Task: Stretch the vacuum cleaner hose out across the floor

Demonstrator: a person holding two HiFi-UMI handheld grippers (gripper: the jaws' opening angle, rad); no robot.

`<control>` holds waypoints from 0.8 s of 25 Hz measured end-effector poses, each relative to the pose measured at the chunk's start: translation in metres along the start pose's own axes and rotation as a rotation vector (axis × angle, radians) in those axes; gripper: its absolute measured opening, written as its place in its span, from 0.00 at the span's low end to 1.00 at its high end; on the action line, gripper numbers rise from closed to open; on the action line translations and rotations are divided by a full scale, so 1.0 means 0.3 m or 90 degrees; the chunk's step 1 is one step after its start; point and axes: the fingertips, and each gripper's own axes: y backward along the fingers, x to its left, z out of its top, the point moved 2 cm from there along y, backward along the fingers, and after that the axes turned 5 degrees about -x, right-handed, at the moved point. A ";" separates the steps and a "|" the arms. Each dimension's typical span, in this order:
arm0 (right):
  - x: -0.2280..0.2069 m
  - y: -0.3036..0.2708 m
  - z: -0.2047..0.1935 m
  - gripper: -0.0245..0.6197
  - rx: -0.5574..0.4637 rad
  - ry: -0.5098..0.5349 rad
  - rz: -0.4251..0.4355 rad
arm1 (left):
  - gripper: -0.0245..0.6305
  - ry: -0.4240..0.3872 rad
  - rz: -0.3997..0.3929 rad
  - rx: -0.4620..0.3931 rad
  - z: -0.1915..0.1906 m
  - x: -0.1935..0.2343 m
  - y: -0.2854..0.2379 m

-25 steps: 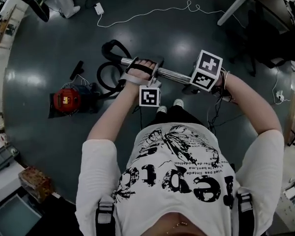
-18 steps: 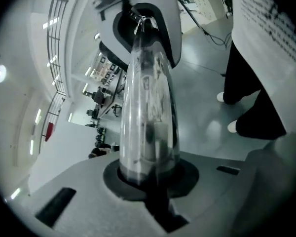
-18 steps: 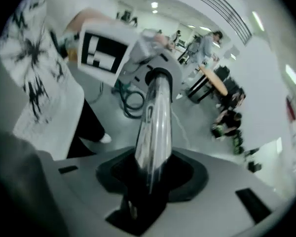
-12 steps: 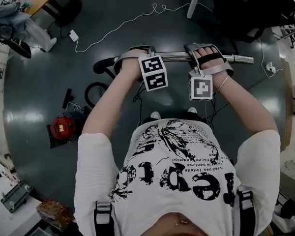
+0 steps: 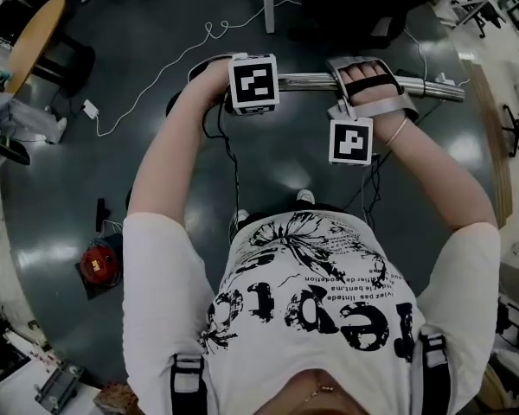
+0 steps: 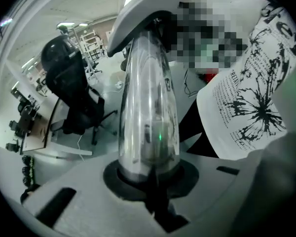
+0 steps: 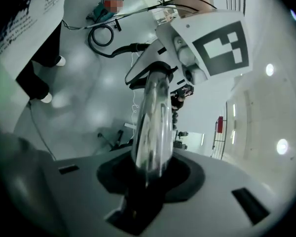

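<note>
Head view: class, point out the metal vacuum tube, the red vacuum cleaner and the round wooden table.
metal vacuum tube (image 5: 304,81), head view, bare shiny middle stretch.
red vacuum cleaner (image 5: 98,264), head view, its red top.
round wooden table (image 5: 33,46), head view, middle of the tabletop.

Both arms are held forward, upper centre of head view. Left tool (image 5: 242,81) is clamped on metal tube (image 5: 311,81); right tool (image 5: 369,93), jaws just closing, is gripped on it too.
</note>
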 end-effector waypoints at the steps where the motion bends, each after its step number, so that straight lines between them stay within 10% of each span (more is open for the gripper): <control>1: 0.022 0.010 -0.080 0.22 0.013 0.008 0.020 | 0.10 -0.005 -0.018 -0.012 0.074 0.012 -0.036; 8: 0.180 0.060 -0.509 0.22 0.077 0.079 0.145 | 0.11 -0.020 0.008 -0.113 0.472 0.086 -0.309; 14: 0.352 -0.013 -0.710 0.22 0.090 -0.005 0.363 | 0.24 -0.024 0.387 -0.232 0.612 0.274 -0.473; 20: 0.465 -0.199 -0.840 0.22 0.111 -0.011 0.553 | 0.27 0.090 0.458 -0.317 0.674 0.451 -0.651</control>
